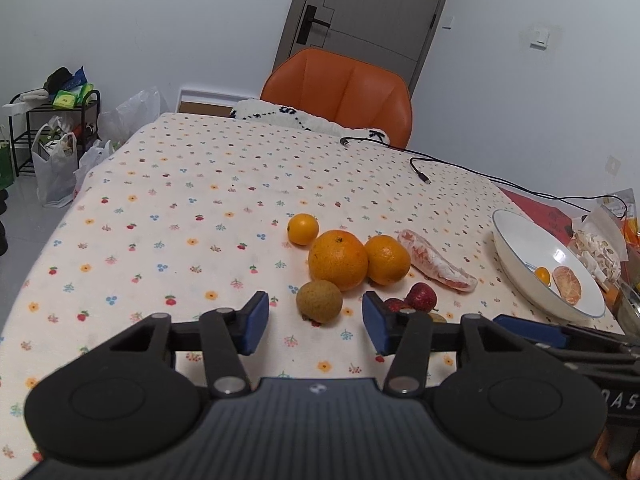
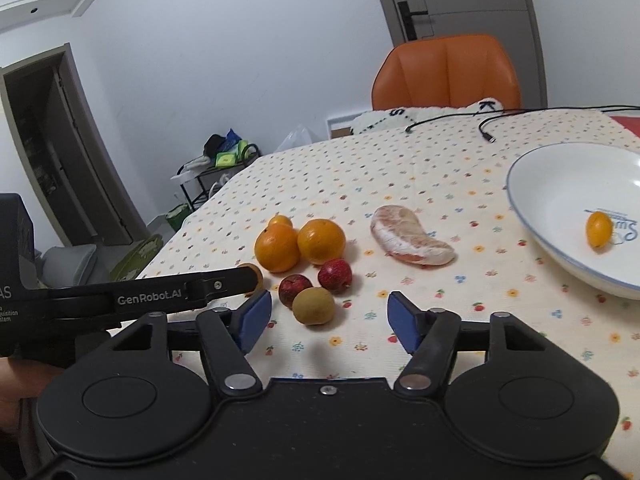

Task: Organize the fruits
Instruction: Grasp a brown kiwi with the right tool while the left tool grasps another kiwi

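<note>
On the floral tablecloth lies a cluster of fruit: a large orange (image 1: 338, 260), a second orange (image 1: 387, 259), a small orange (image 1: 303, 229), a peeled pomelo segment (image 1: 436, 264) and two red fruits (image 1: 421, 297). My left gripper (image 1: 316, 322) is open, and a brown round fruit (image 1: 319, 301) sits between its fingertips with gaps on both sides. My right gripper (image 2: 330, 322) is open too, just short of a second brown fruit (image 2: 313, 306) and the red fruits (image 2: 335, 275). The white bowl (image 2: 520, 208) holds a kumquat (image 2: 599, 229).
A peeled citrus piece (image 1: 567, 285) also lies in the bowl. Black cables (image 1: 420, 170) trail over the far side of the table, in front of an orange chair (image 1: 340, 92). Snack packets (image 1: 596, 248) sit to the right of the bowl. A rack and bags (image 1: 56, 152) stand on the floor at left.
</note>
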